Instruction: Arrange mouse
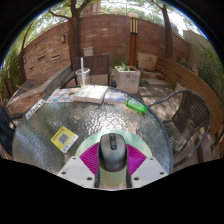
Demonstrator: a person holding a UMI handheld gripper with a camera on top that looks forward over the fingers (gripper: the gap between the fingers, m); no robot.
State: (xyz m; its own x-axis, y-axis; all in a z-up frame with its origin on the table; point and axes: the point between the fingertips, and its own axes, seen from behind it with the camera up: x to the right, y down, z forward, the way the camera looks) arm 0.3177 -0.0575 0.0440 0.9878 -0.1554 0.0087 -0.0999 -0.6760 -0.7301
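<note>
The tool (pixel 112 160) grips a smooth, rounded dark mouse (pixel 112 153) above the textured glass table (pixel 150 135).

one two-finger gripper (pixel 112 160), seen from just behind and above, reaching forward and tilted down toward the table's near edge. two pale fingers (pixel 84 168) spread a moderate way apart, one at either side, tips angled slightly inward. magenta pads (pixel 93 156) on the inner faces, both showing. closed in on the dark mouse (pixel 112 152) lying between them, pads apparently touching its sides, though true pressing contact hard to confirm from this angle. no hand or sleeve of the person in view.
</note>
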